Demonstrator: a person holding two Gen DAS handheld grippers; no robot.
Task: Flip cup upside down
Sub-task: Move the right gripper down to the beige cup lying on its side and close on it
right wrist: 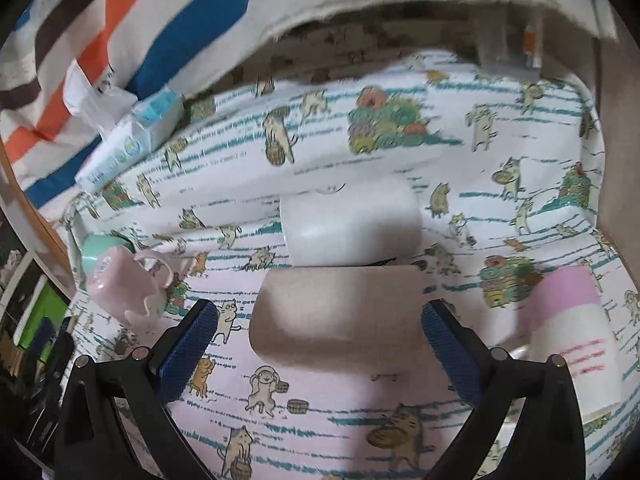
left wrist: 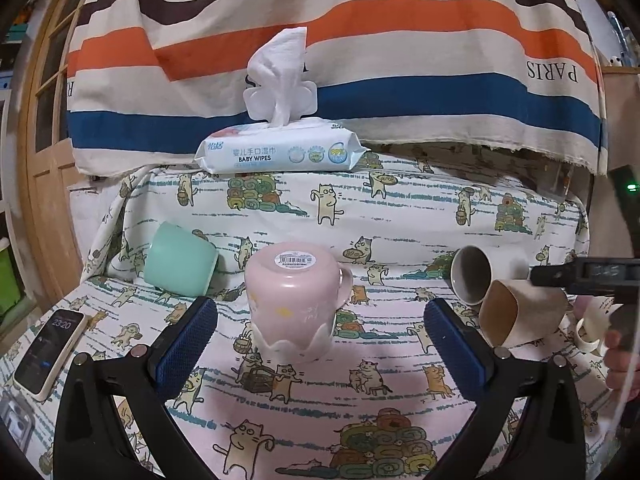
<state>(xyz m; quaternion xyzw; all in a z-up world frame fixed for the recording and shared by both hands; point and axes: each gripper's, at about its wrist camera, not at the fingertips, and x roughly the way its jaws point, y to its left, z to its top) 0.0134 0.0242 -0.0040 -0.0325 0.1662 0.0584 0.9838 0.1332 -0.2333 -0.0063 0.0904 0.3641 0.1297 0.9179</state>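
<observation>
A pink handled cup (left wrist: 294,300) stands upside down on the cat-print cloth, barcode sticker on its base; it also shows in the right wrist view (right wrist: 124,288). My left gripper (left wrist: 320,320) is open, its blue pads either side of and just in front of this cup, not touching. A brown paper cup (right wrist: 340,316) lies on its side between the open fingers of my right gripper (right wrist: 320,322); it also shows in the left wrist view (left wrist: 520,312). A white mug (right wrist: 352,224) lies on its side just behind it.
A mint cup (left wrist: 180,260) lies tipped at the left. A baby wipes pack (left wrist: 280,152) sits at the back. A phone (left wrist: 50,352) lies at the left edge. A pink-and-white cup (right wrist: 572,332) stands at the right. A striped cloth (left wrist: 360,40) hangs behind.
</observation>
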